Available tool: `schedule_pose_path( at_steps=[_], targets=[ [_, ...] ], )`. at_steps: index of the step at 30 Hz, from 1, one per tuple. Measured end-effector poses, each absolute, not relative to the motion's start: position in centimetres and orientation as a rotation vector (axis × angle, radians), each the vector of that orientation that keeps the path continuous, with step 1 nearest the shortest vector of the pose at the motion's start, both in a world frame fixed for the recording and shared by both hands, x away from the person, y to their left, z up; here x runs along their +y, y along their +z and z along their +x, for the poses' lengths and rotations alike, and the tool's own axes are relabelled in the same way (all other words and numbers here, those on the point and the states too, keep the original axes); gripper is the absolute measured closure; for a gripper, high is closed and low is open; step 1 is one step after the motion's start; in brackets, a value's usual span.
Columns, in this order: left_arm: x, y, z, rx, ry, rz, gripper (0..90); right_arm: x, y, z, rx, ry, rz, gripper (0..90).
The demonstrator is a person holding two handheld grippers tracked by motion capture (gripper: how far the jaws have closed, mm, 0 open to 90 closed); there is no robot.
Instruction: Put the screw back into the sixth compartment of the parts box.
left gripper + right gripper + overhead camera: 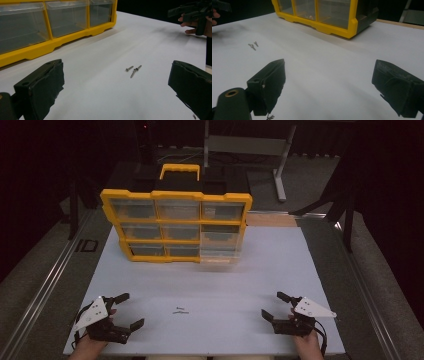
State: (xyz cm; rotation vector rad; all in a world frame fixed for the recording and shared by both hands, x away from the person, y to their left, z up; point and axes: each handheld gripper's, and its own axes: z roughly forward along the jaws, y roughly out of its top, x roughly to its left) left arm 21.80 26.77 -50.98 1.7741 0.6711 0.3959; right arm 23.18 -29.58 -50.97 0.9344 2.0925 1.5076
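The left gripper [125, 311] sits at the lower left of the high view, its jaws spread wide with nothing between them. The right gripper [276, 305] sits at the lower right, jaws likewise wide apart and empty. Both rest low over the white table [260, 270], each held by a hand [87, 345] coming in from the bottom edge.

The screws [180, 310], a small loose cluster, lie on the table in the lower middle of the high view, between the two grippers and well apart from both. In the left gripper view the screws [133, 70] show just right of centre, between the two black jaws but farther off on the table. In the right gripper view they [253, 45] lie at the upper left.

A yellow organizer [176, 224] with clear drawers stands in the upper middle of the high view, at the table's far side.
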Motion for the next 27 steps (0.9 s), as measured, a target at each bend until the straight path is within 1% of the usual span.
schedule_pose_path(
  at_steps=[17, 22, 25, 27],
  targets=[
    [26.7, -50.4, 21.5, 0.654, 0.407, 1.766, 0.9, -29.0, -51.0, 22.9, 2.118, 1.472, 0.895, 12.1],
    [26.6, -49.4, 20.8, 0.666, 0.41, 1.754, 0.9, -29.0, -50.6, 22.9, 2.096, 1.507, 0.889, 12.2],
    [26.9, -47.7, 20.8, 0.665, 0.411, 1.691, 0.9, -28.9, -50.6, 22.9, 2.097, 1.509, 0.886, 12.2],
    [26.9, -47.2, 20.8, 0.671, 0.42, 1.677, 0.9, -28.9, -50.5, 22.8, 2.089, 1.514, 0.884, 12.2]
  ],
)
